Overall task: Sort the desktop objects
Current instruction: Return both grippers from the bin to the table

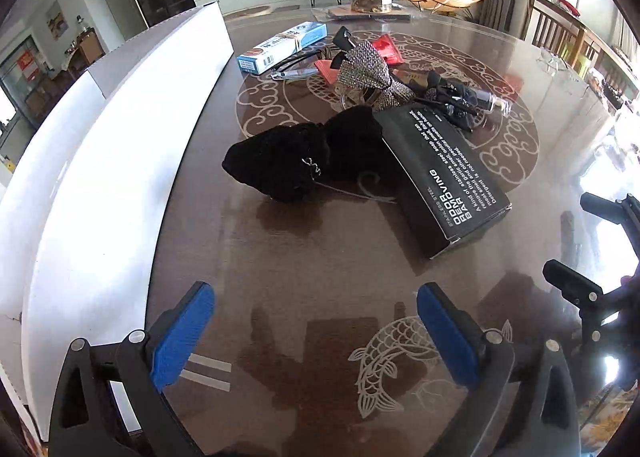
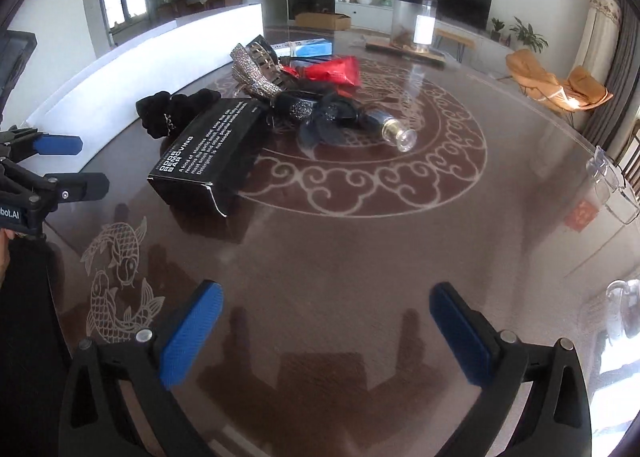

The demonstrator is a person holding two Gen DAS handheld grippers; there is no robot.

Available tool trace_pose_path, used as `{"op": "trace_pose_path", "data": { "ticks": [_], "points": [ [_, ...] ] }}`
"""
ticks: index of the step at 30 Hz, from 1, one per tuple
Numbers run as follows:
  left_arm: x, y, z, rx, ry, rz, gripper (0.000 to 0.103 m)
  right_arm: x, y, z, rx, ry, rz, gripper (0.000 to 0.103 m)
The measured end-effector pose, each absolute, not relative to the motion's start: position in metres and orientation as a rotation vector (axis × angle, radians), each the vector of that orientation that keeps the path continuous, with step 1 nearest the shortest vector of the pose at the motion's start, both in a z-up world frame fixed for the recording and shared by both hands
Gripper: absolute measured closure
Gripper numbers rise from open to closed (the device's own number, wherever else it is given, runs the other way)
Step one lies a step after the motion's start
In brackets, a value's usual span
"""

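- Sorting is looking unstarted: black box, black pouch, blue box are sitting jumbled on the table.
- Left gripper and right gripper are hovering wide open, holding nothing.

Left gripper and right gripper, black plastic frames, blue ribbed pads, silver rivets; white "bot.AI" lettering on one

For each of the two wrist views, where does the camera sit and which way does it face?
Left wrist: behind the open left tongs, angled down at the black box; right tongs at its right edge.
Right wrist: behind the open right tongs, same table; left tongs at left.
Shared: box, black pouch, white bin.
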State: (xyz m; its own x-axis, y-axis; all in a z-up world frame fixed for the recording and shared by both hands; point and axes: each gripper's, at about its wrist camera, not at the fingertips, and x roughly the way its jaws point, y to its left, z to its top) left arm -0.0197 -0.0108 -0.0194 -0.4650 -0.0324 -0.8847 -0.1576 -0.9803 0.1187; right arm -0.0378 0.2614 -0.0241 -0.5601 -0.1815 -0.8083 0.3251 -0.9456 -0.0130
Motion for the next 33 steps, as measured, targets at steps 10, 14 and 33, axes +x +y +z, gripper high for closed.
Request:
{"op": "trace_pose_path", "data": {
  "ticks": [10, 14, 33],
  "points": [
    [-0.048, -0.020, -0.040, -1.628, 0.119, 2.538, 0.000, -0.051, 0.241, -0.032, 1.324, 0.206, -2.565, 0.000],
    [-0.048, -0.019, -0.040, -1.616, 0.111, 2.551, 0.000, -0.052, 0.240, -0.031, 1.326, 0.205, -2.566, 0.000],
    [-0.057, -0.021, -0.042, -1.591, 0.069, 2.618, 0.000, -0.106, 0.253, -0.032, 1.342, 0.241, -2.514, 0.000]
  ]
}}
